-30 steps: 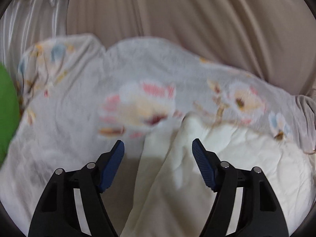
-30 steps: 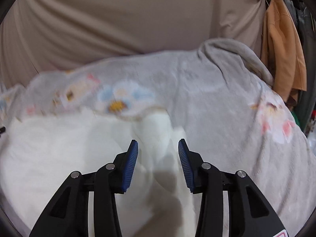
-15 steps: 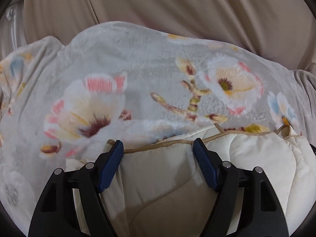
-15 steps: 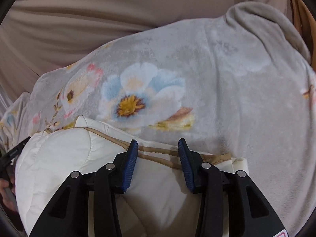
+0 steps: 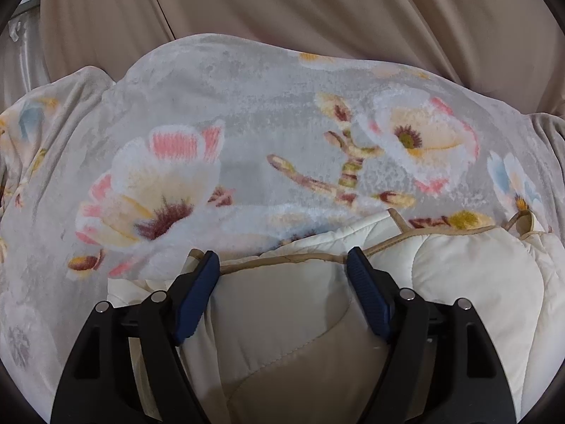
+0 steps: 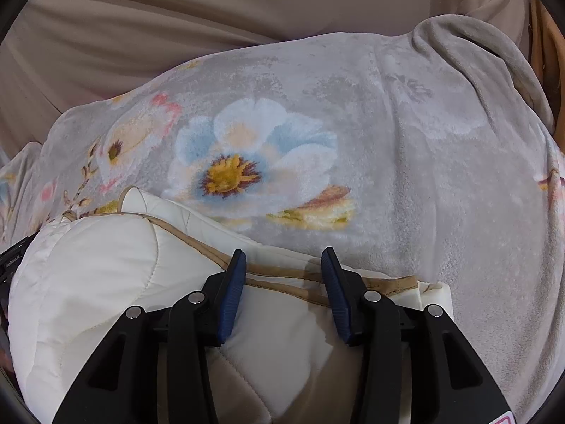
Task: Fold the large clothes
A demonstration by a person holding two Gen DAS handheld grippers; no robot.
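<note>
both my grippers over the folded edge of a cream quilted garment

my left gripper [image 5: 283, 265] points down at a slant, its two blue pads [image 5: 196, 295] spread wide. between them lies the cream quilted garment [image 5: 476, 289], its tan-trimmed edge [image 5: 282, 259] running across just ahead of the fingertips. the fabric sits slack in the gap; i cannot see either pad pressing into it. a darker beige panel of the same garment fills the space nearer my hand.

my right gripper [image 6: 284, 263] points down the same way, with its blue pads [image 6: 231, 300] set closer together than the left pair, and its jaws are opening. the garment [image 6: 91, 268] lies between and under them, with two tan-trimmed edges [image 6: 282, 279] stacked one over the other crossing the gap. the pads do not look to be squeezing the cloth. the garment bulges in a rounded fold off to the left of this gripper, and its corner ends just to the right of the right finger.

beyond both grippers, the garment rests on a grey plush blanket [image 5: 247, 113] printed with large flowers: pink and cream ones ahead of the left gripper, a blue one with a yellow centre [image 6: 243, 162] ahead of the right. behind the blanket hangs a beige curtain [image 5: 282, 3]. at the far right edge of the right view, a strip of orange cloth [image 6: 545, 46] shows.
</note>
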